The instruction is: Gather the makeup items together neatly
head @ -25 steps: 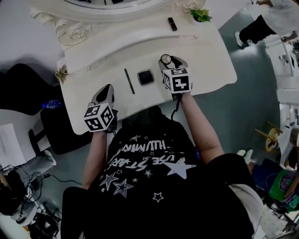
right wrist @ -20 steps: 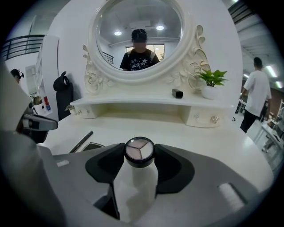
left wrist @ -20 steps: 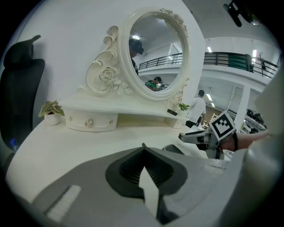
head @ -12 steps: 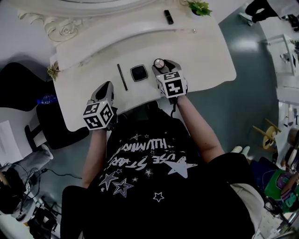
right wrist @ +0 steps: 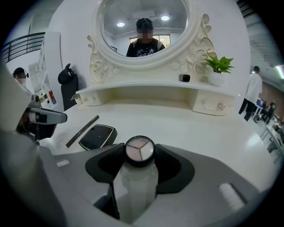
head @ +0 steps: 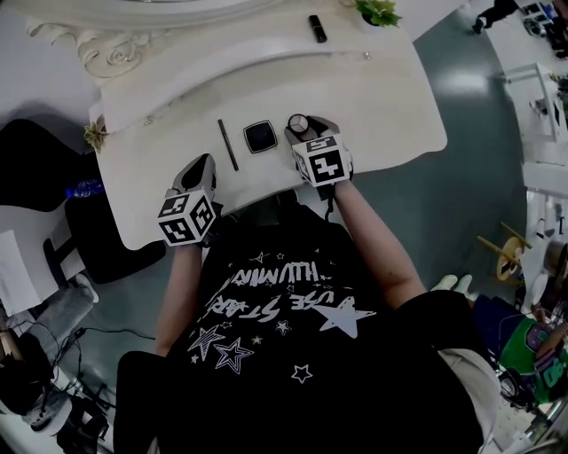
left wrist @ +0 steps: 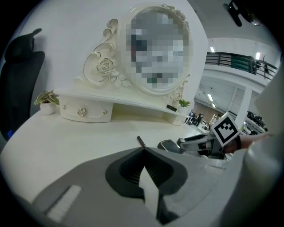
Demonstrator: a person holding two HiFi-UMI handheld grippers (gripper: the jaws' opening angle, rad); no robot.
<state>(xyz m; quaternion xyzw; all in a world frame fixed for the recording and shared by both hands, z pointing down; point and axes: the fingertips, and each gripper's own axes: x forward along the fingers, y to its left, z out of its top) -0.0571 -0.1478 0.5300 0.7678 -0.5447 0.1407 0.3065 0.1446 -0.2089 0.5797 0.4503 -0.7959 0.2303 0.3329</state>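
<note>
My right gripper point(head: 300, 124) point(right wrist: 140, 153) is shut on a round black compact point(head: 298, 123) point(right wrist: 140, 150) with a pale three-part top, held low over the white vanity table point(head: 382, 97). Just left of it lies a square black compact point(head: 260, 136) point(right wrist: 97, 136), and left of that a thin dark pencil point(head: 228, 144) point(right wrist: 82, 131). My left gripper point(head: 197, 173) point(left wrist: 143, 151) hovers at the table's near edge, short of the pencil point(left wrist: 141, 142), its jaws together with nothing between them. Whether the round compact touches the table I cannot tell.
A raised shelf with small drawers point(right wrist: 213, 104) and an ornate oval mirror point(left wrist: 155, 48) stand at the back. On the shelf are a small black item point(head: 313, 27) point(right wrist: 185, 78) and a potted plant point(head: 377, 11) point(right wrist: 217, 66). A black chair point(head: 35, 168) stands at the left.
My right gripper has come down and nearer with the round compact, now beside the square compact. My left gripper has edged toward the pencil.
</note>
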